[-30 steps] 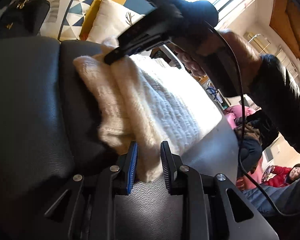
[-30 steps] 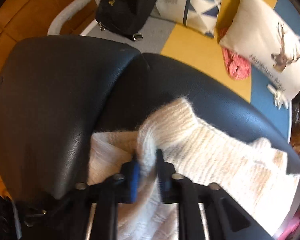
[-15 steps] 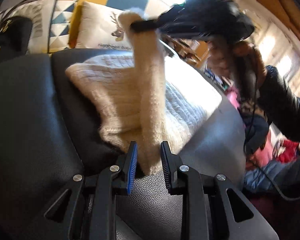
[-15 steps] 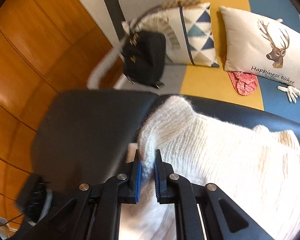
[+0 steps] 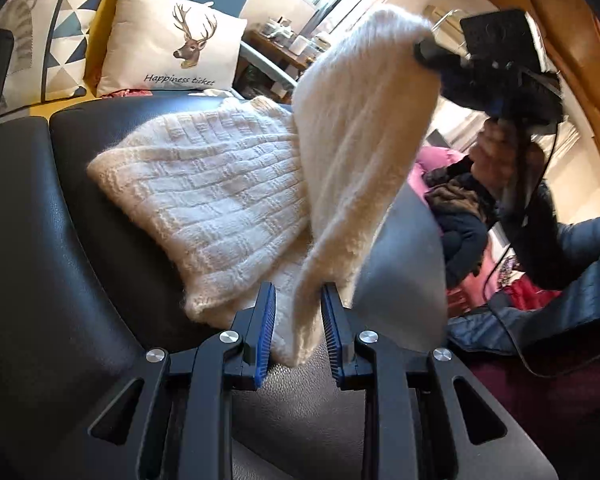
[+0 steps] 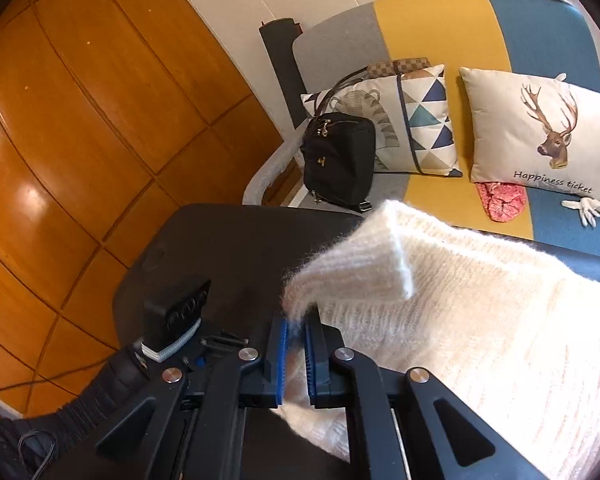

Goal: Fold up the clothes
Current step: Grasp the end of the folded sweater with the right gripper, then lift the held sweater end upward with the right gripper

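A cream knitted sweater (image 5: 220, 184) lies on a black leather seat (image 5: 40, 248). My left gripper (image 5: 298, 320) is at the sweater's near edge, its blue-padded jaws around a hanging fold of knit with a gap on the left side. My right gripper (image 6: 296, 344) is shut on the sweater's ribbed sleeve (image 6: 352, 276). In the left wrist view the right gripper (image 5: 424, 52) holds that sleeve (image 5: 364, 132) high above the seat, to the right. The rest of the sweater (image 6: 500, 340) drapes below the right gripper.
A sofa (image 6: 432, 28) behind the seat holds a deer cushion (image 5: 172, 56), a triangle-pattern cushion (image 6: 412, 120) and a black bag (image 6: 340, 160). Wood panelling (image 6: 80, 120) is on the left. Piled clothes (image 5: 464, 216) lie to the right.
My right gripper has lifted the sleeve up and swung it to the right, away from the sweater body. The left gripper has stayed at the near edge.
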